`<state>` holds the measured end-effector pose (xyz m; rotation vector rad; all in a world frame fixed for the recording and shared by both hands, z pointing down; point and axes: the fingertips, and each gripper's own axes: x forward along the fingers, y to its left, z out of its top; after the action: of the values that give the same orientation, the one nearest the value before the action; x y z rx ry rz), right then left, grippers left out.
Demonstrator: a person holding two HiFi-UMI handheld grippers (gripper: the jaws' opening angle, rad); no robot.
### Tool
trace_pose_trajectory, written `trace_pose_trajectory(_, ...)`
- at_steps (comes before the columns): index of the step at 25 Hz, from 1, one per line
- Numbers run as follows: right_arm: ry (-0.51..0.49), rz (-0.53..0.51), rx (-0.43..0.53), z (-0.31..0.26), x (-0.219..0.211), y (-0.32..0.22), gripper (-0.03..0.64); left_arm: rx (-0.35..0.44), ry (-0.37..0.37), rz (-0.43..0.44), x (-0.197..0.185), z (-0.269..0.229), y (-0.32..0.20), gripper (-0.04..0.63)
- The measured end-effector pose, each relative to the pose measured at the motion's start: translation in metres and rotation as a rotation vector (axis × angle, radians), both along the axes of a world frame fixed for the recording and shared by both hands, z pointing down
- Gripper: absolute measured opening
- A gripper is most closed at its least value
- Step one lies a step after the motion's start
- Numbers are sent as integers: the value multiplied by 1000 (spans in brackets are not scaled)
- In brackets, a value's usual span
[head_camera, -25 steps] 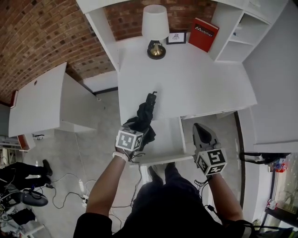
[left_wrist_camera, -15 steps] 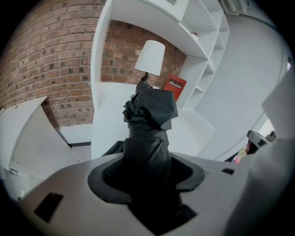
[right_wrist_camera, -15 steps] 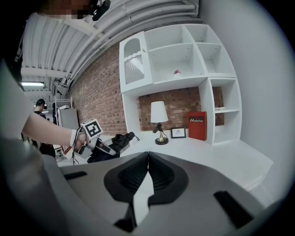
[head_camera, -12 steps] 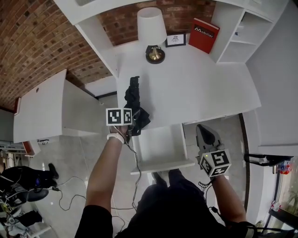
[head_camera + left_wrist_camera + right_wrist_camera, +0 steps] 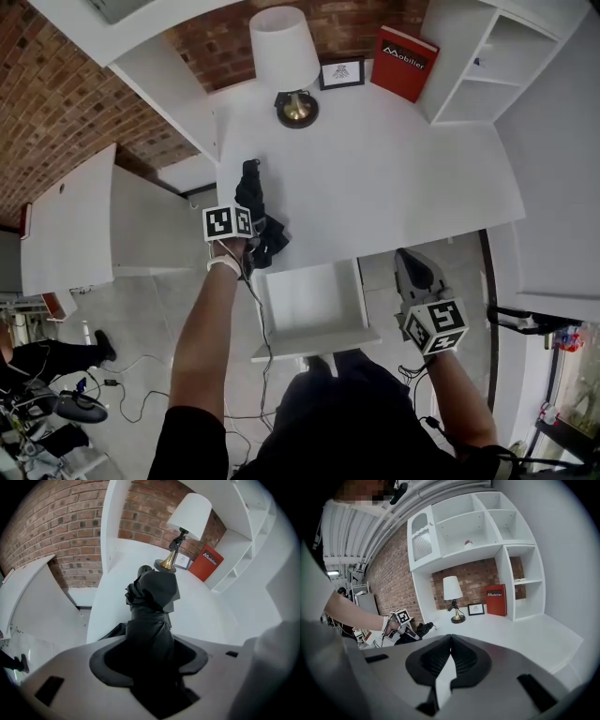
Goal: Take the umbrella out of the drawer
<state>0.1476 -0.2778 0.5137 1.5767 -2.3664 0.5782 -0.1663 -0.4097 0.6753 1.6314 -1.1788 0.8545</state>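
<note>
Left gripper [image 5: 150, 656]: jaws clamped on folded black umbrella [image 5: 152, 597], fabric fills gap. Umbrella outside drawer [image 5: 315, 339], over left part of white desk [image 5: 403, 178], far end toward lamp [image 5: 286, 56]. Contact with desk surface not determinable. Drawer stands open at desk front edge. Right gripper [image 5: 449, 644]: jaws together, nothing between them. Position: right of drawer, well apart from umbrella.

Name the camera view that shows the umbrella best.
The left gripper view: the black folded umbrella fills its middle, clamped between the jaws. The head view shows it small from above at the desk's left edge; the right gripper view, a distant dark scrap.
</note>
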Motion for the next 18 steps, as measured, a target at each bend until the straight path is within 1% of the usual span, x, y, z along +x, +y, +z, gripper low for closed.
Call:
trace_pose_trajectory(8,-4,-14,-26,16,7,-12,0,-39,3,-85,-6,25,-15,244)
trace_pose_trajectory(11,-5,-12,-39,22,11,-13,0,-38,-3,-90,-6,28,-19,249)
trace_pose_trajectory(15,-11,-5,-45,24,14,-15,0,-12,-6,-87,-2,27,-24,267)
trace_pose_trajectory(18,-12,-11,-37,21,10,-16,0,44,-7,-91,-2,21,-26,284)
